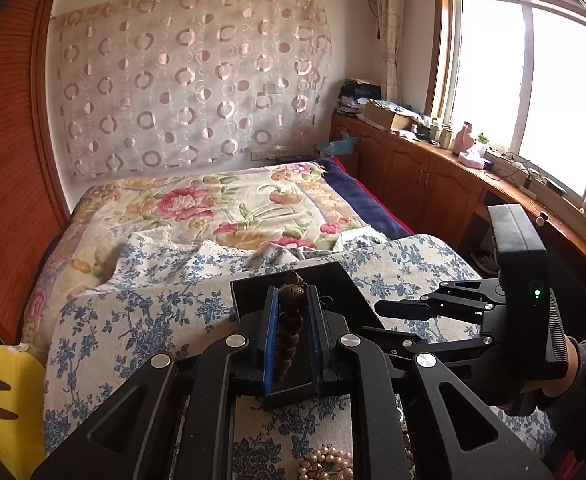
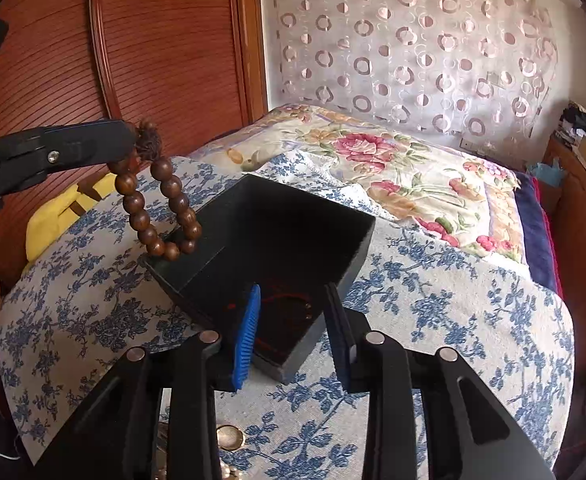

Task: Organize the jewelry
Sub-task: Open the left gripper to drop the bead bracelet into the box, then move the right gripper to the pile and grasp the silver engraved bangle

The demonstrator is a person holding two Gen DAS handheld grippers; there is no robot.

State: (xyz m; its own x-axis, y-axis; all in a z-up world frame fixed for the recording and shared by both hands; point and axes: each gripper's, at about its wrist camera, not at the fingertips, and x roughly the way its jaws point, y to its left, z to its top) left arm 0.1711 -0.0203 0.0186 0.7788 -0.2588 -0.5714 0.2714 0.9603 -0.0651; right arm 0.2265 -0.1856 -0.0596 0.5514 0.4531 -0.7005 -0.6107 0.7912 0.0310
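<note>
At the far left of the right wrist view, the left gripper (image 2: 127, 142) pinches a bracelet of round, glossy brown wooden beads (image 2: 161, 208) by its tufted knot. The loop hangs free, its lowest beads over the near left corner of a matte black rectangular box (image 2: 293, 204), though whether they touch the rim cannot be told. The box is open-topped and stands on the bed, on a coarse cream cloth printed with blue flowers (image 2: 433, 320). Something red and stringy lies in its dark bottom, too dim to name. The right gripper (image 2: 295, 332) reaches to the box's near end, its fingers spread, one faced with a ribbed blue pad (image 2: 249, 336), the other dark. A small round gold-rimmed item (image 2: 229, 437) lies on the cloth below, between the gripper's black linkages. In the left wrist view a heap of pale pearly beads (image 1: 327, 465) rests on the same cloth near the bottom edge. Further back lies a quilted floral bedspread (image 2: 393, 160).
</note>
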